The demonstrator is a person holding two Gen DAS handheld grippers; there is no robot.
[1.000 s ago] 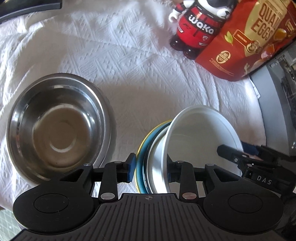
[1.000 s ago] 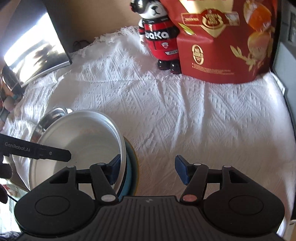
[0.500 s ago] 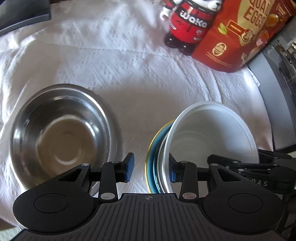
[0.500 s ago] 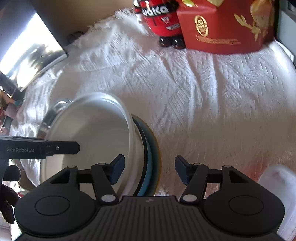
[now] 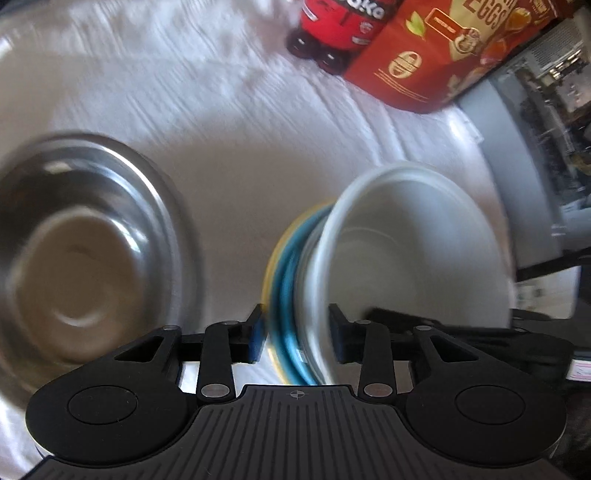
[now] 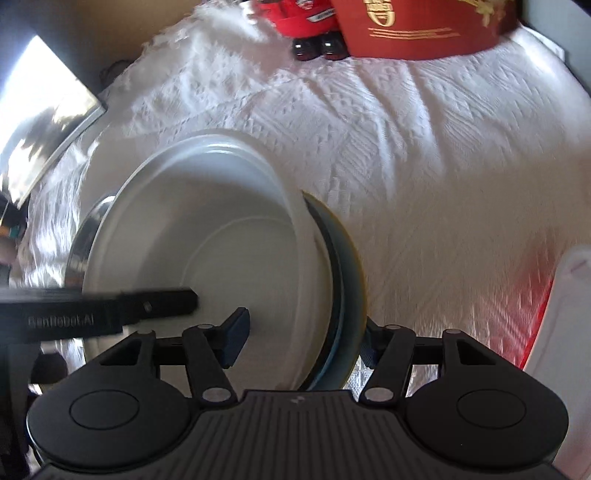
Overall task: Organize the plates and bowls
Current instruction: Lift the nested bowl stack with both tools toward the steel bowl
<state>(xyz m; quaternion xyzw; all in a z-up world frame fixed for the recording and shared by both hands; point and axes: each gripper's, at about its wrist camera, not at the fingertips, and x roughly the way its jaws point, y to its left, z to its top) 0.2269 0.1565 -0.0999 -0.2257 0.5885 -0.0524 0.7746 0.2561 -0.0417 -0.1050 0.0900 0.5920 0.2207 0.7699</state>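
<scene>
You have a nested stack, white plastic bowl (image 5: 413,254) over blue and yellow plates (image 5: 284,295), pinched by your left gripper (image 5: 295,334). Your right gripper (image 6: 306,338) straddles its rim, grip uncertain. The steel bowl (image 5: 77,251) at nine o'clock remains unstacked.

White textured cloth (image 6: 424,155) covers the whole surface. At the back there's a red toy figure (image 5: 338,27) right next to a red egg bag (image 5: 439,55). Grey case (image 5: 532,155) off right.
</scene>
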